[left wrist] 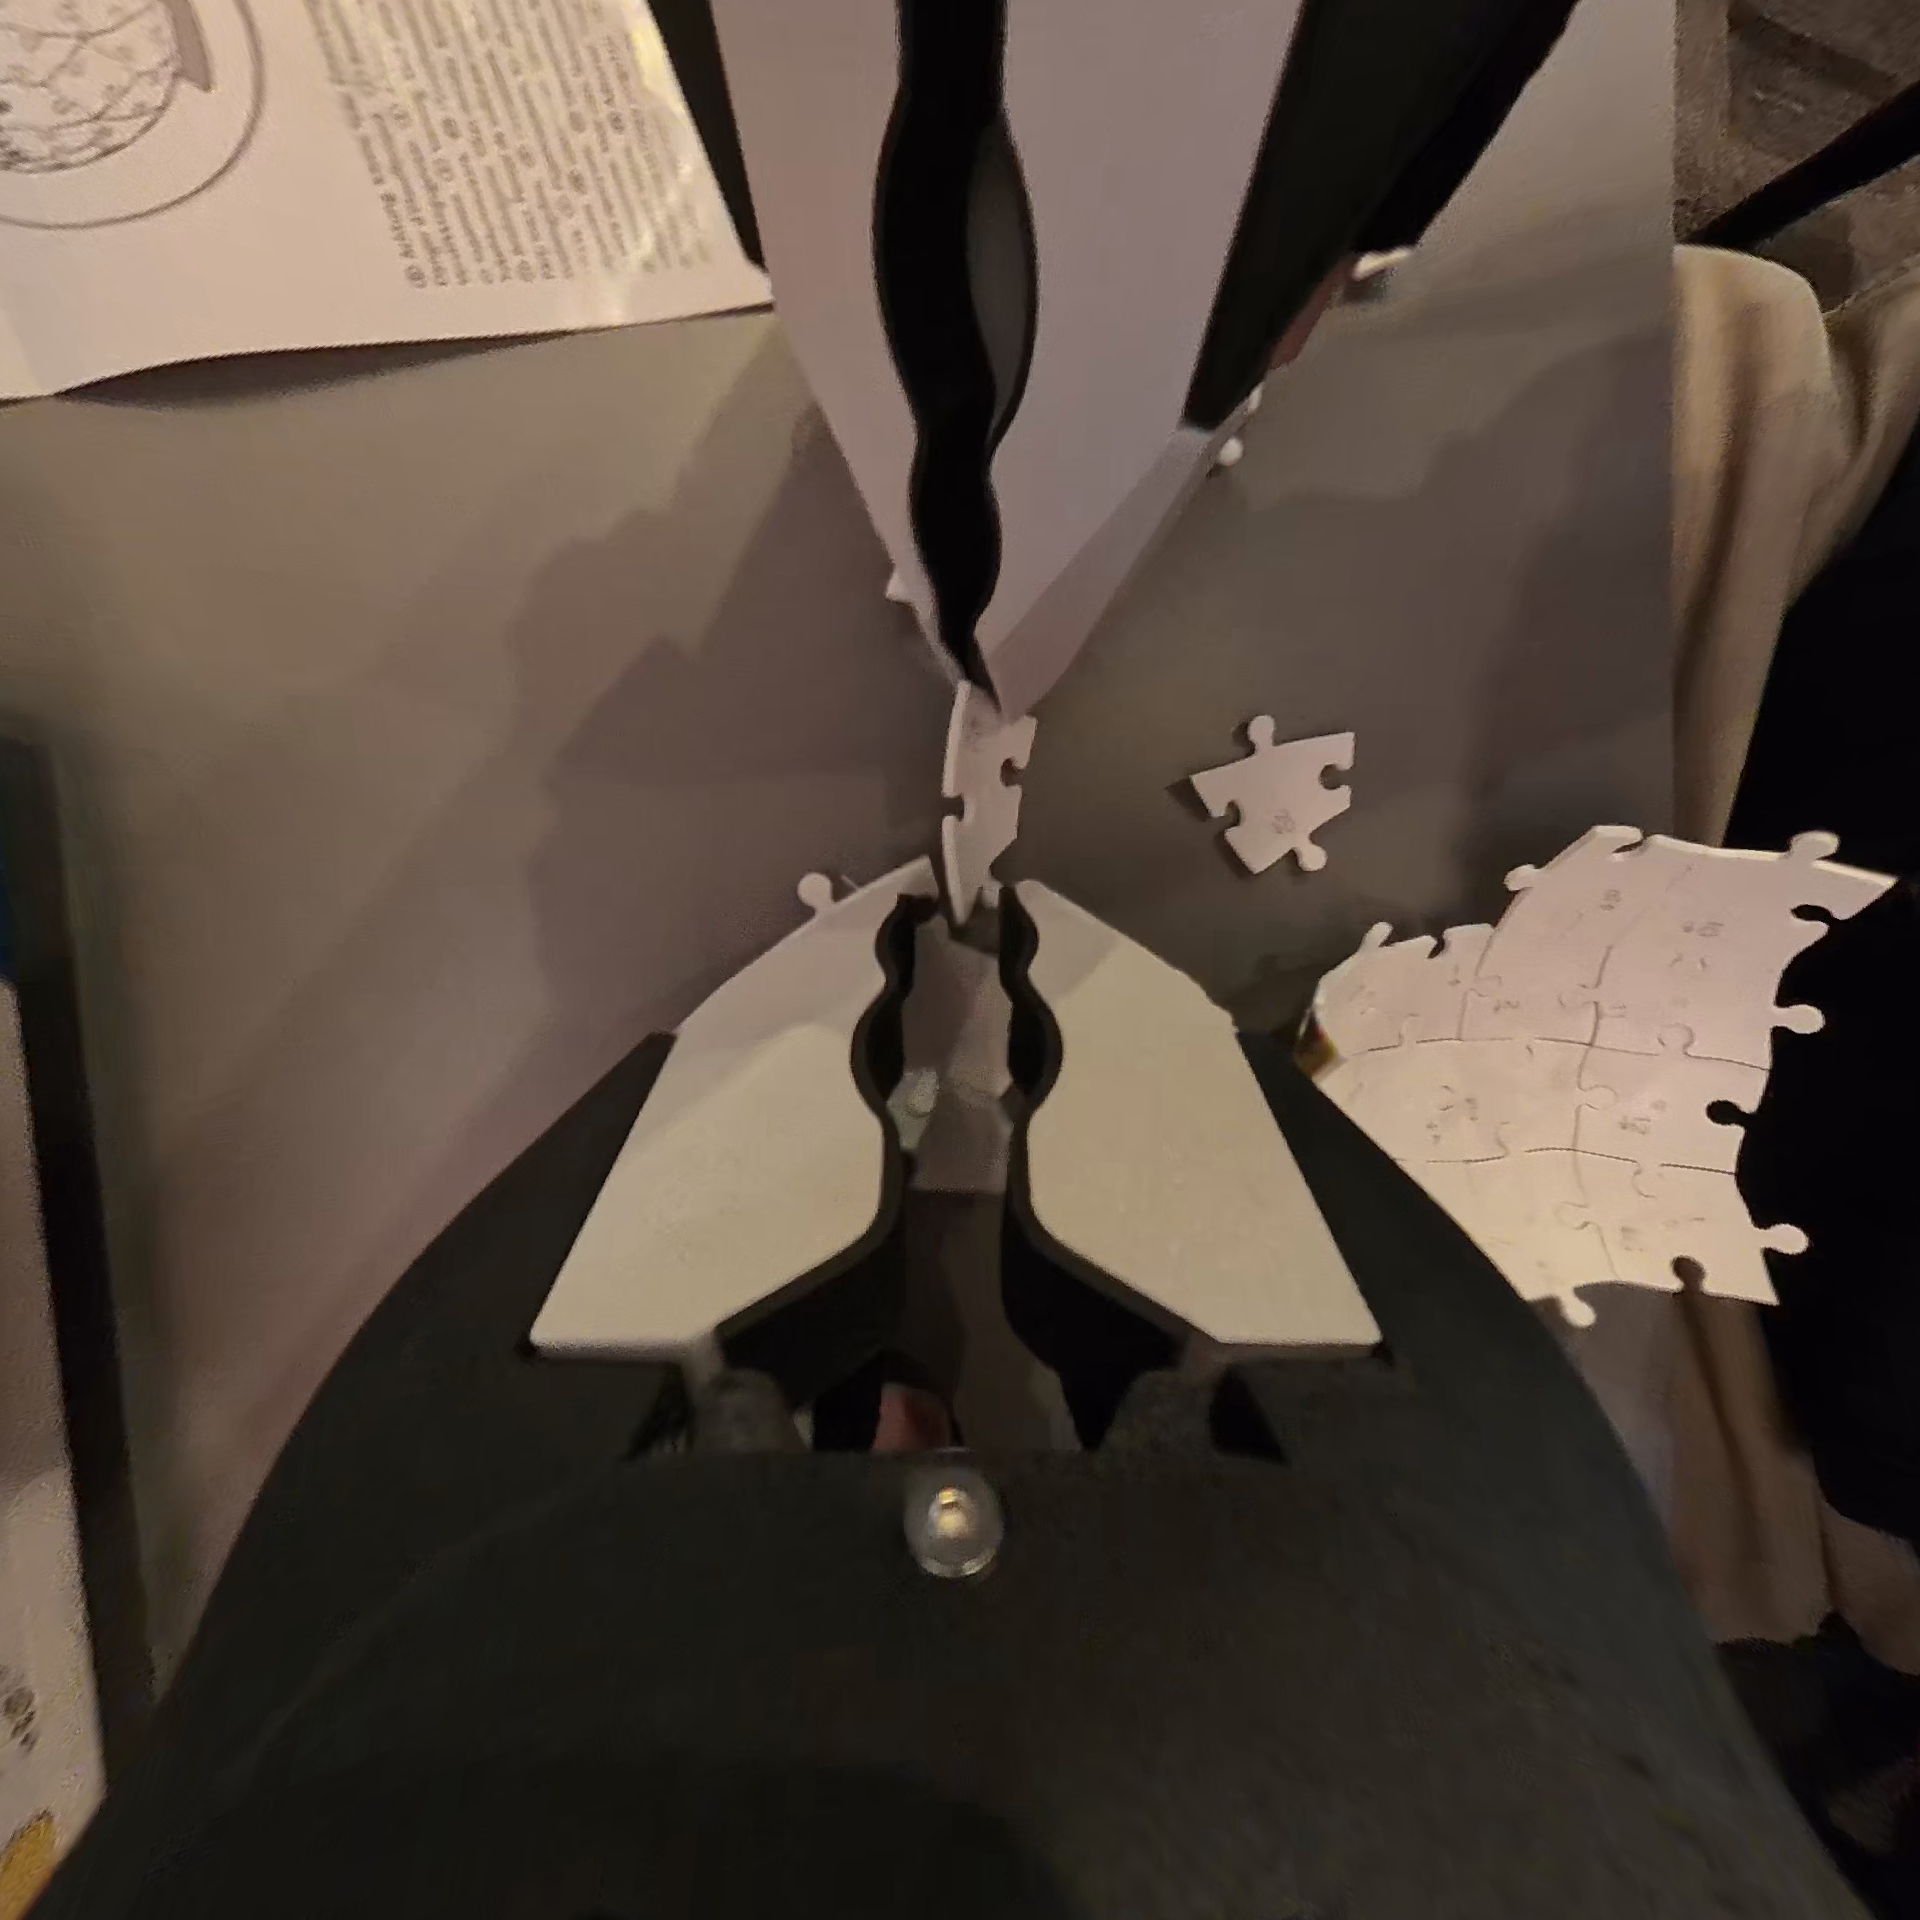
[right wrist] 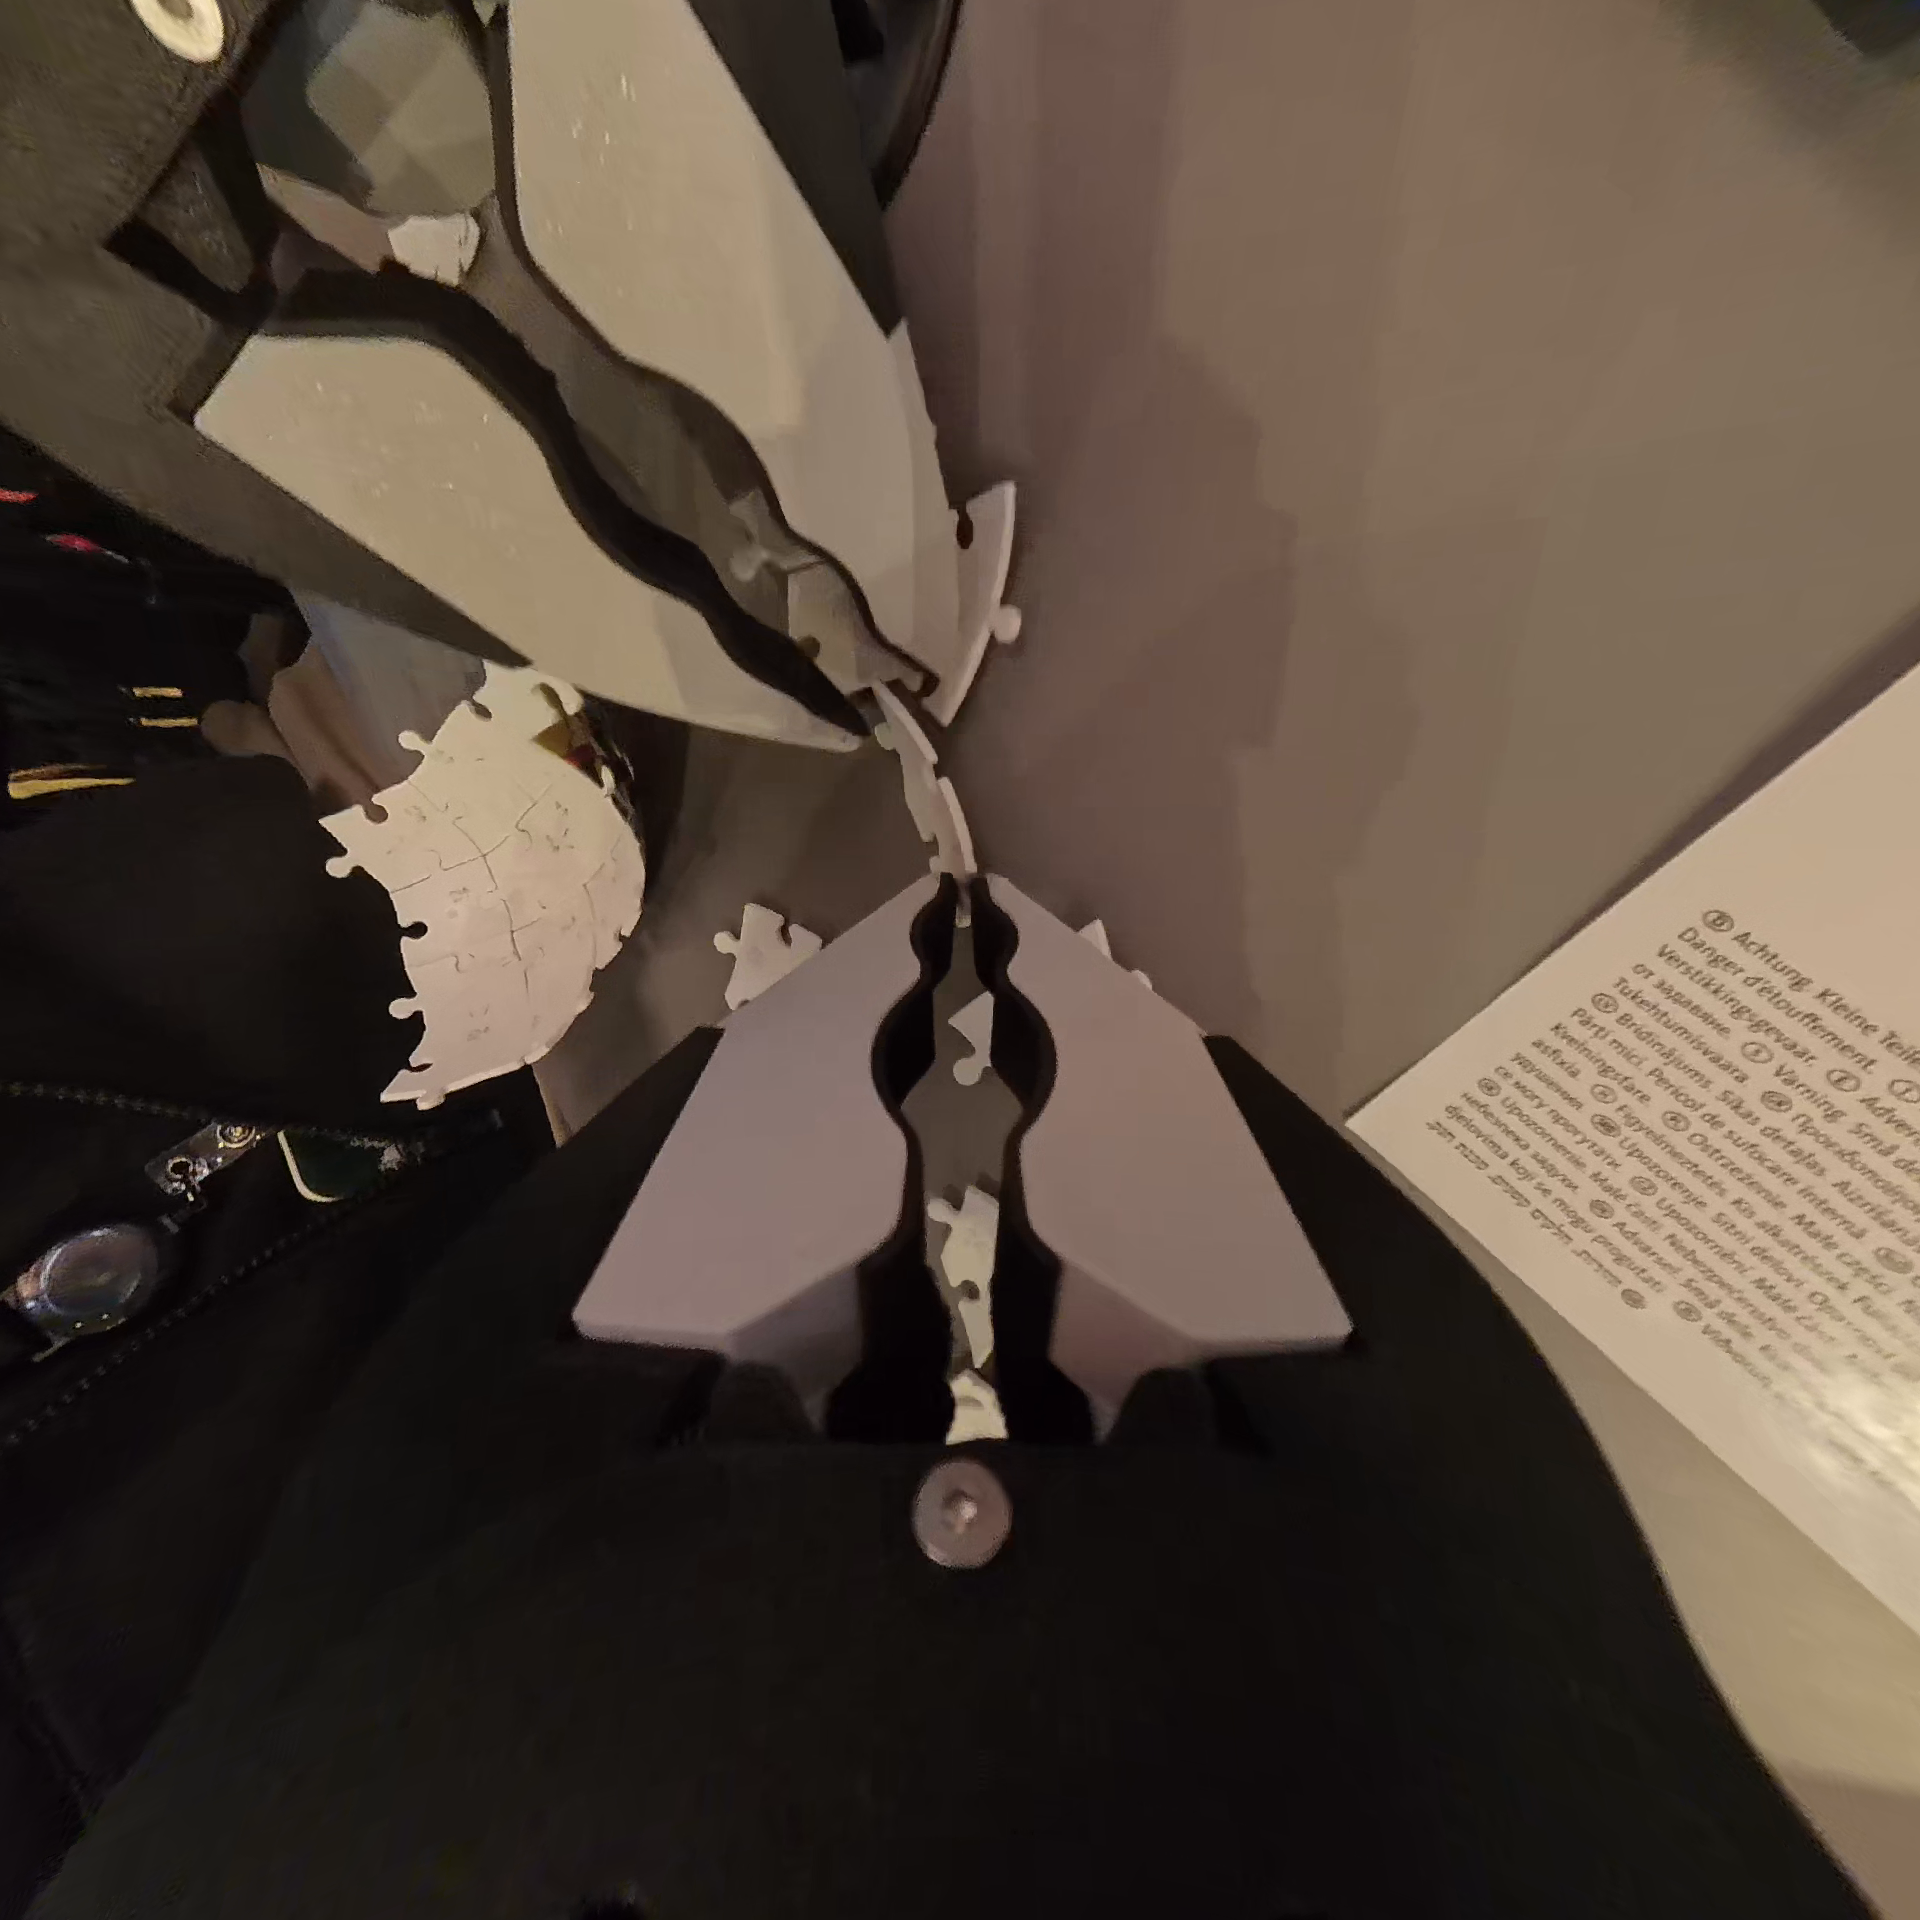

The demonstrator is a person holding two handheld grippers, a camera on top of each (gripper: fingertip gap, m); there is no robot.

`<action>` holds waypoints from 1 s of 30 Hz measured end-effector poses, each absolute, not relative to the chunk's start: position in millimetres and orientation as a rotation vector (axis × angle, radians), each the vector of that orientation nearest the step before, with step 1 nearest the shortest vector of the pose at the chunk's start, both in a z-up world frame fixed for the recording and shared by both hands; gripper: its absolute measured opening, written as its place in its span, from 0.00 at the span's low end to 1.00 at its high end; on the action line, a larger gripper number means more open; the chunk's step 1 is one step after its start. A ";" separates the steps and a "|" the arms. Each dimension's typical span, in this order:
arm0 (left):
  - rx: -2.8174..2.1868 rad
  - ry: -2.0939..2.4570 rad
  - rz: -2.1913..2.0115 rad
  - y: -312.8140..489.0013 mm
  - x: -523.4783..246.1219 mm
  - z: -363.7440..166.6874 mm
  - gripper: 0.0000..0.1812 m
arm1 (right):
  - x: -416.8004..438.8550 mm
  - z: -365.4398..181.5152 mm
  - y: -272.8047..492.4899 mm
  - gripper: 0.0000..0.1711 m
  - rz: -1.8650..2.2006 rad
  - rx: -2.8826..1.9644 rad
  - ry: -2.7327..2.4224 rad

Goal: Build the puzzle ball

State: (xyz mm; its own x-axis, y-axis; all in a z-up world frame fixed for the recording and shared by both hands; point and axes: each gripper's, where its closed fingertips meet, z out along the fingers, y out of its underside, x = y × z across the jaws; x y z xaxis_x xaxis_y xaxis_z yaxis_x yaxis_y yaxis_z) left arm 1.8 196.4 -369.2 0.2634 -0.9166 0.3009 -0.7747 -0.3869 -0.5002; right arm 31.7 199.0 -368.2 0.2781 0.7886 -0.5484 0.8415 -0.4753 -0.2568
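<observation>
Now my left gripper (left wrist: 961, 914) and right gripper (right wrist: 961, 899) each pinch joined pieces (left wrist: 982, 800); next, I press their tabs home.

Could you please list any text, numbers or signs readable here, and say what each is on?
White printed paper sheet: lines of small black print with circled marks; wording not reproduced here.
Loose white puzzle piece: a faint small mark, too blurred to read.
Curved white assembled puzzle section: faint marks on several pieces, too small to read.
</observation>
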 end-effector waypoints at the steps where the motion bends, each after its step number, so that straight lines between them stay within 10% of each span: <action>1: -2.286 1.558 -0.814 197.1 -0.6 -368.5 0.09 | 32.4 -368.0 199.2 0.01 -0.958 2.430 1.576; 30: -2.065 2.090 -0.590 193.7 3.2 -371.9 0.14 | 54.1 -365.9 219.5 0.00 -0.556 1.854 2.062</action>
State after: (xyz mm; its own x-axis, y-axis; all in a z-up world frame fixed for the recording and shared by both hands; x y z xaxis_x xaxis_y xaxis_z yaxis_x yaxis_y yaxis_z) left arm 3.2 193.7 -371.9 -0.0452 -0.9845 0.1693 -0.9277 -0.0215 -0.3728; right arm 54.1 219.5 -365.9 -0.1125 0.8720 -0.4765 0.9933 0.0856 -0.0778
